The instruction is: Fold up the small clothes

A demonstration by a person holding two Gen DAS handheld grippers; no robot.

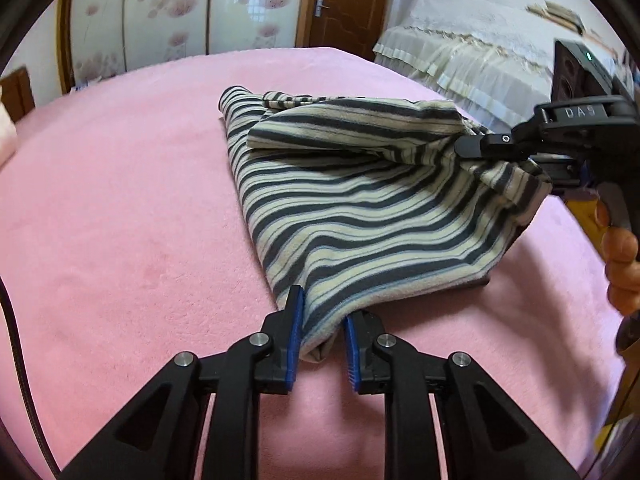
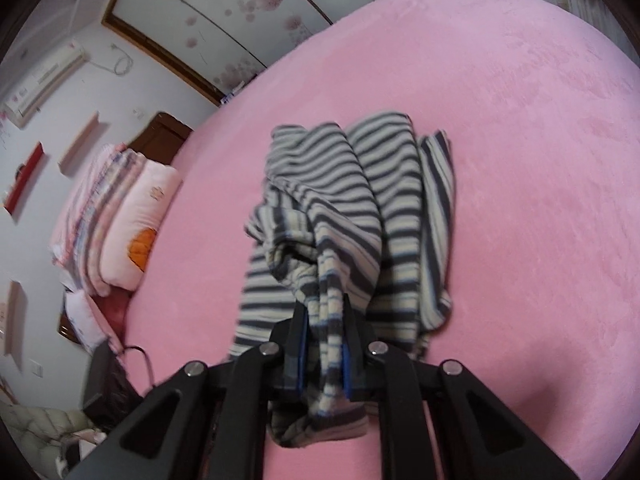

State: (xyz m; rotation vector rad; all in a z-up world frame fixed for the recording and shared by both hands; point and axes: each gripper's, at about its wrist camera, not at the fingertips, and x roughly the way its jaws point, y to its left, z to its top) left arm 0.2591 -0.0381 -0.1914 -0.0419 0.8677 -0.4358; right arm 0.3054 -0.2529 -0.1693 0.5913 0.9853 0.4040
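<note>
On the pink blanket point(image 1: 120, 200) that covered the bed, a striped garment point(image 1: 360, 208) lay partly lifted near the middle. The left gripper point(image 1: 320, 336) was clenched on the garment's near corner, cloth pinched between its blue pads point(image 1: 295, 332). The right gripper point(image 2: 325, 344) was clamped on a bunched edge at the garment's far side from the left one, and cloth hung below its jaws. A hand point(image 1: 622, 256) held that gripper's handle.

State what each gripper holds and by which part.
Left gripper: striped garment, pinched at a near corner of its edge. Right gripper: the same garment, by a bunched edge with a dark hem hanging below the jaws.
</note>
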